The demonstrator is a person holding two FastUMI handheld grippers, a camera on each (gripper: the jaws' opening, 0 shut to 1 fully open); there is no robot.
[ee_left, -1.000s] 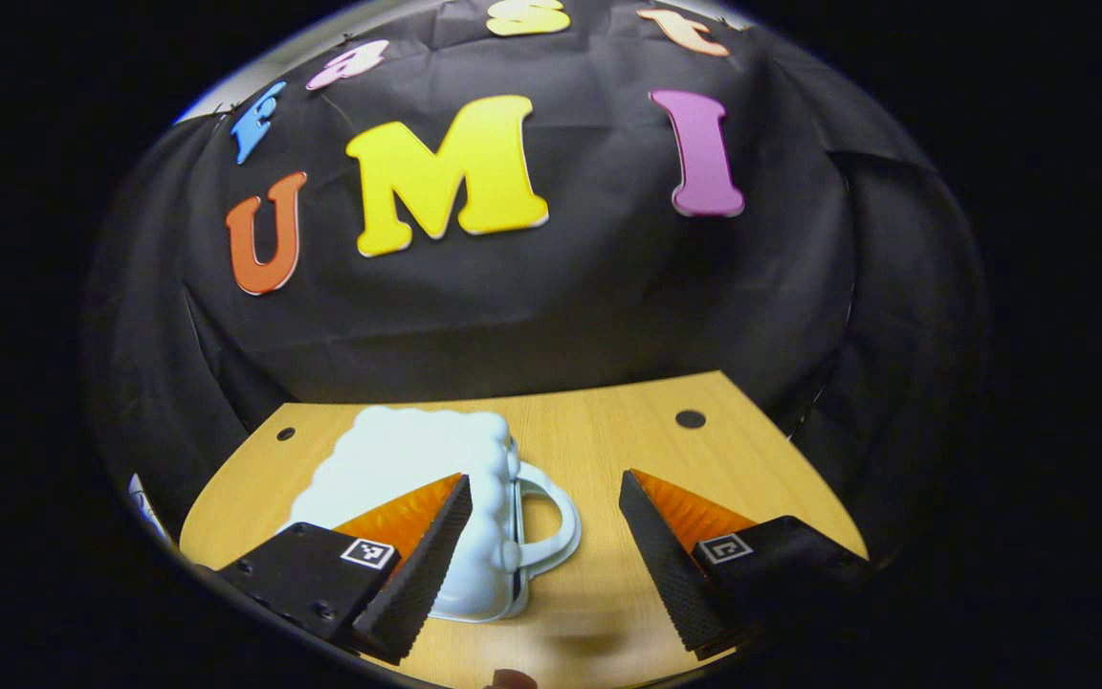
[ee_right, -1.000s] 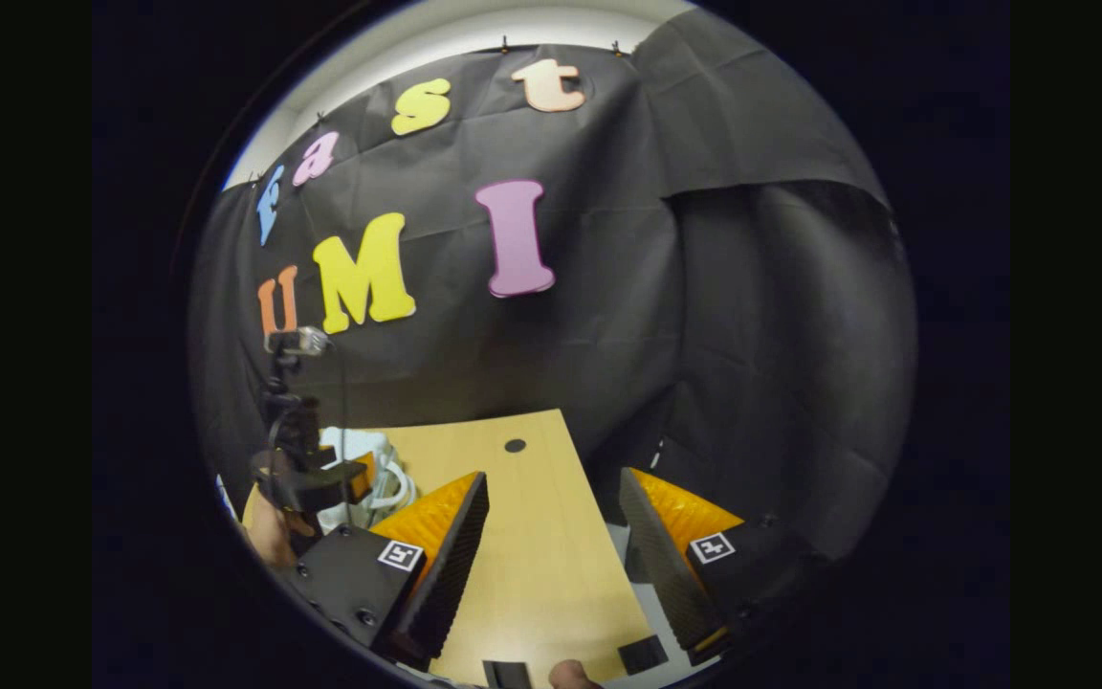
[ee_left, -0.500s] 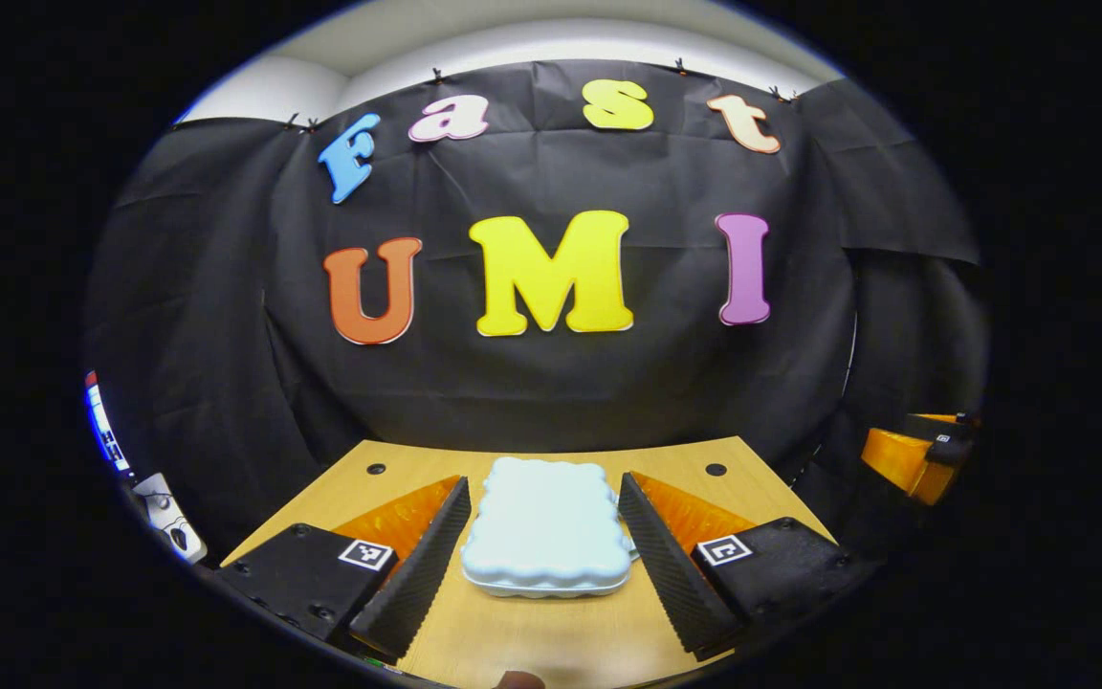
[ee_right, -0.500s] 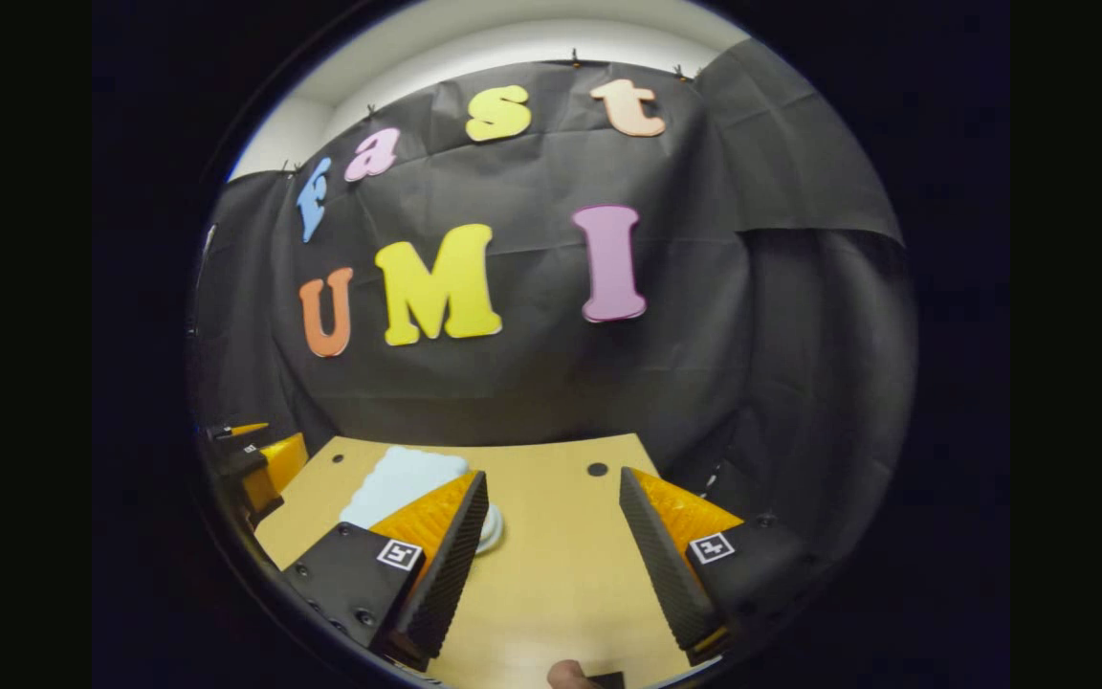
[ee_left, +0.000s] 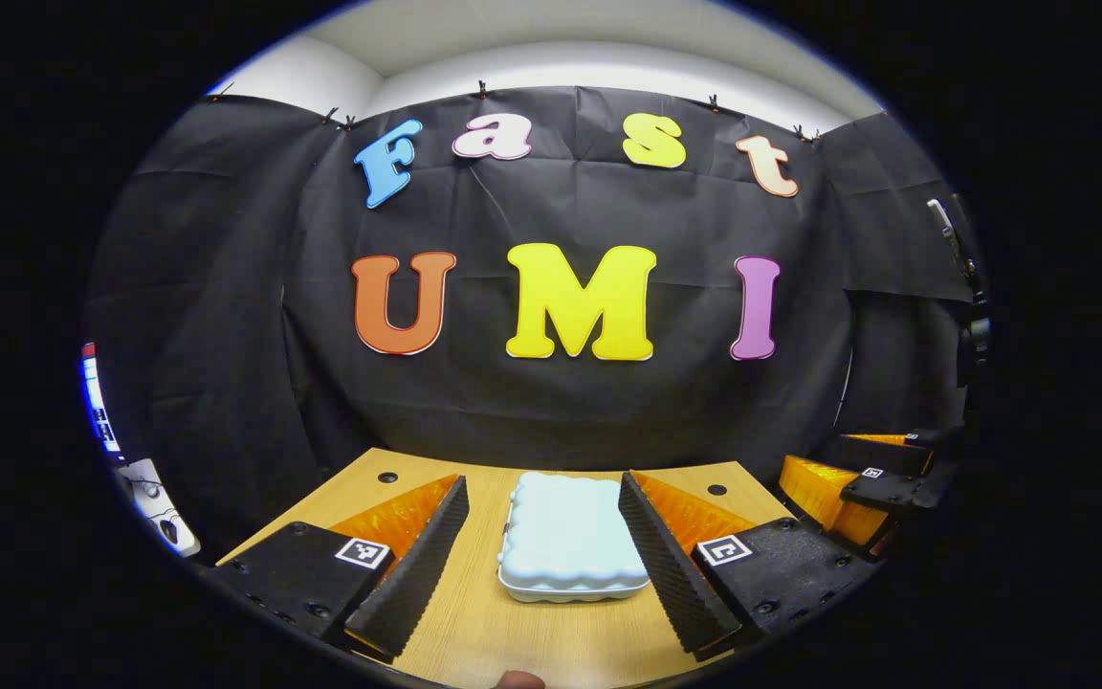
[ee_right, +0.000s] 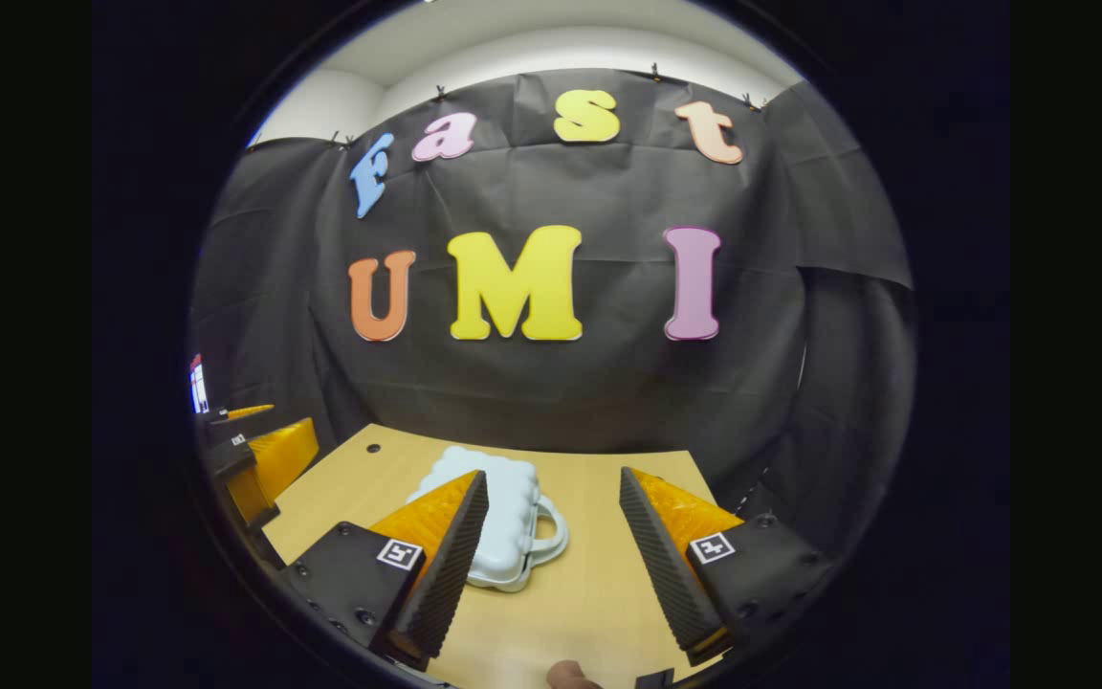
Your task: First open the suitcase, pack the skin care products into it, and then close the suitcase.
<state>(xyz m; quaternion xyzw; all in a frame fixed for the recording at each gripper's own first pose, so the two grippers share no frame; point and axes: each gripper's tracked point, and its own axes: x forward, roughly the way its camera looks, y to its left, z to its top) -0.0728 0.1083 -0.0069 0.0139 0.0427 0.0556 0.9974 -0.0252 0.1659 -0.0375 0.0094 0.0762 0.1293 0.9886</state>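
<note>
Then, in the left gripper view, the left tongs [ee_left: 543, 565] stood wide open and held nothing, above the wooden counter [ee_left: 474, 622]. The pale blue suitcase [ee_left: 570, 538] lay closed and flat on the counter between the two fingers, touching neither. At three o'clock of it the right tongs [ee_left: 857, 478] showed near the counter's edge. In the right gripper view, the left tongs [ee_right: 250, 459] sat at nine o'clock, the suitcase [ee_right: 508, 522] lay partly behind the left finger with its handle [ee_right: 551, 536] toward three o'clock, and the right tongs [ee_right: 551, 565] gaped wide, empty.
</note>
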